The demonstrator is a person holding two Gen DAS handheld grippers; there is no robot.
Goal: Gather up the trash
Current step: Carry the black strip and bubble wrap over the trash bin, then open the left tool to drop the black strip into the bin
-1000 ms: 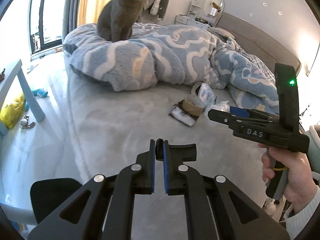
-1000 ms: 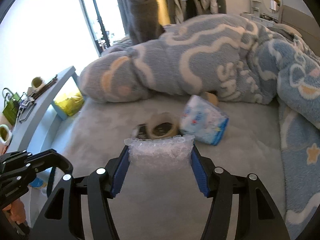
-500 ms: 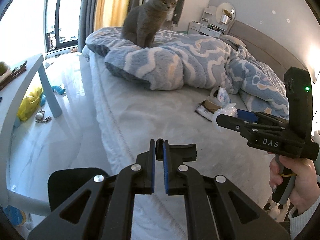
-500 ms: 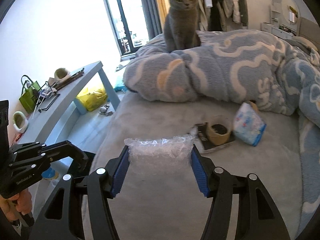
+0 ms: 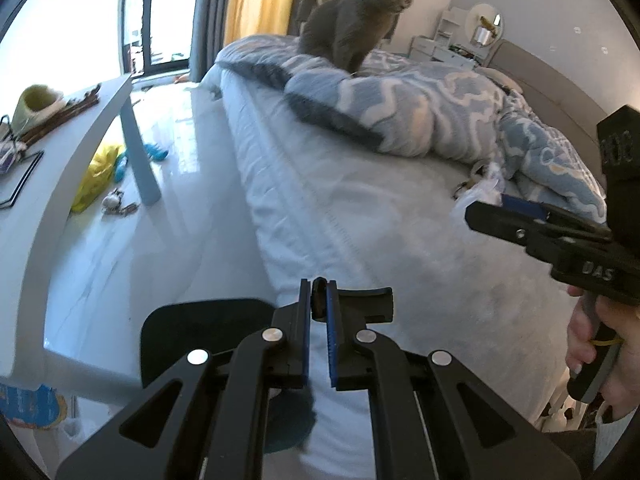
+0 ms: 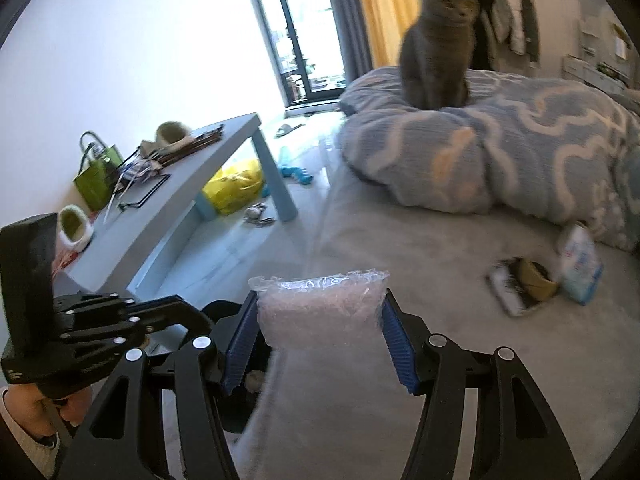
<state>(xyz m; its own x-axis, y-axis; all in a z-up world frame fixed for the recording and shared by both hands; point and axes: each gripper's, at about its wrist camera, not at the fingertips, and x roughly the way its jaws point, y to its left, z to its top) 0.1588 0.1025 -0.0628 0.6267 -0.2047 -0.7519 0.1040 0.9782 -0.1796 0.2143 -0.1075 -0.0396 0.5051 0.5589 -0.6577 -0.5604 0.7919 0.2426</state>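
I'm grasping the bubble wrap (image 6: 320,312) in my right gripper (image 6: 320,336) to bin it, while my left gripper (image 5: 319,312) is clenching the black bin bag's rim (image 5: 352,300), holding it ready near the bed (image 5: 360,220).

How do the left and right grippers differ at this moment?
The left gripper is shut on a thin black bin rim, pads nearly together; the right gripper stands about half open, clamped on a clear bubble-wrap bag. The left load is dark and rigid, the right translucent and soft. Both have blue pads and black frames.

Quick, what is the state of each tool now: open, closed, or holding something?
Left tool: closed on the rim of a black bin.
Right tool: closed on a piece of bubble wrap.
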